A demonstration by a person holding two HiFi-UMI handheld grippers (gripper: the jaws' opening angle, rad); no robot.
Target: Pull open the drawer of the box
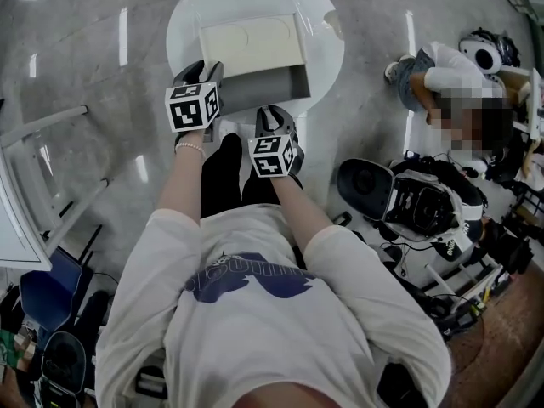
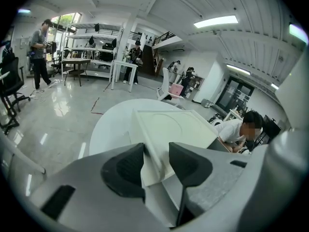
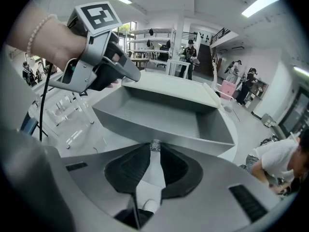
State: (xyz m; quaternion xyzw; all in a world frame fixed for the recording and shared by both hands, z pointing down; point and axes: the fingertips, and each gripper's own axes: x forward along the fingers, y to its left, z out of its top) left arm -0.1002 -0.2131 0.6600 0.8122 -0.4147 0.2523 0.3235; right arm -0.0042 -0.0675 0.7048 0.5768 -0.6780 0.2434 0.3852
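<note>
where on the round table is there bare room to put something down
Bare table left of the box, beyond its far edge, and right of it. The open drawer is empty too. The near edge is crowded: left gripper on the box corner, right gripper on the drawer front.

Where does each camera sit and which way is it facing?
Head view: on the person's head, facing steeply down at table, box and open drawer; shirt, forearms, left gripper and right gripper show.
Left gripper view: on that gripper, facing across the box top, jaws clamping its corner; only jaws show.
Right gripper view: on that gripper, facing into the drawer, jaws pinching its small handle; left wrist shows.
Shared: head and right gripper views both show the drawer and left gripper.
</note>
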